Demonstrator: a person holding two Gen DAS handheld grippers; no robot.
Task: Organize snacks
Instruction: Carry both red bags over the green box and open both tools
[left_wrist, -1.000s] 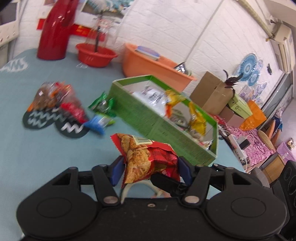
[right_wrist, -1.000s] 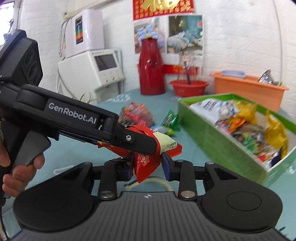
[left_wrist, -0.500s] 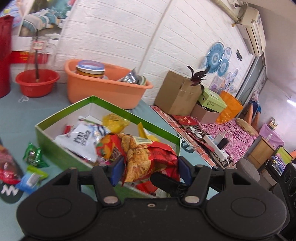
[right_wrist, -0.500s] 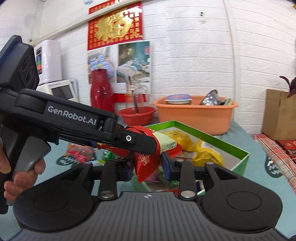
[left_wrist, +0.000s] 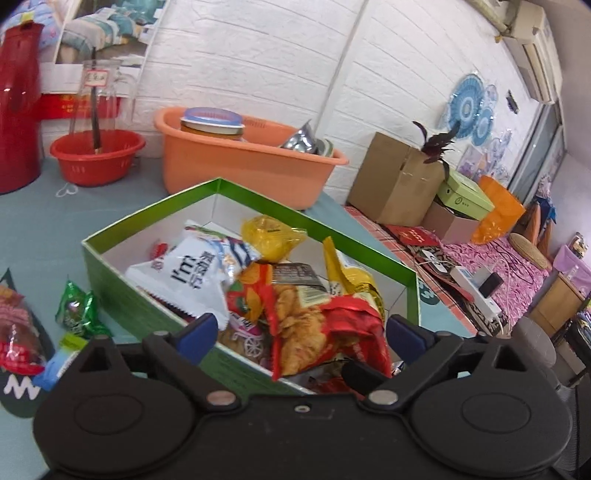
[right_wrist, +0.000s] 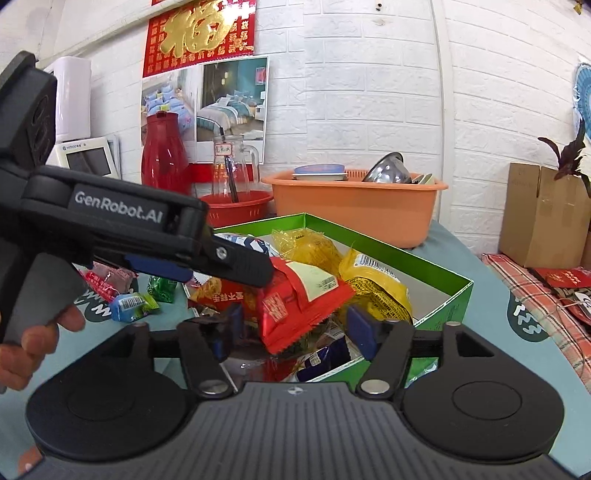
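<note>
Left to right, left wrist view: loose snacks on the teal table (left_wrist: 44, 221), namely a red packet (left_wrist: 14, 341), a blue-green candy (left_wrist: 59, 360) and a green foil pack (left_wrist: 75, 308), all just outside the green box (left_wrist: 122, 295). Inside the box: white snack bag (left_wrist: 184, 275), yellow packs (left_wrist: 271, 234), more wrappers underneath.

Left gripper (left_wrist: 299, 332): fingers spread wide. Red chip packet (left_wrist: 317, 325) sits between them over the near part of the box, touching neither blue pad (left_wrist: 194, 332) as far as I can see. Can't tell if it's resting on the pile.

Right wrist view: right gripper (right_wrist: 295, 325) also spread, pads clear of the red chip packet (right_wrist: 299, 299), which hangs over the box's near corner. Left gripper's black finger (right_wrist: 240, 264) lies against the packet's top left edge.

Behind the box: red basket (left_wrist: 96, 155), orange basin (left_wrist: 251, 155). Far right: cardboard carton (left_wrist: 395, 181).
</note>
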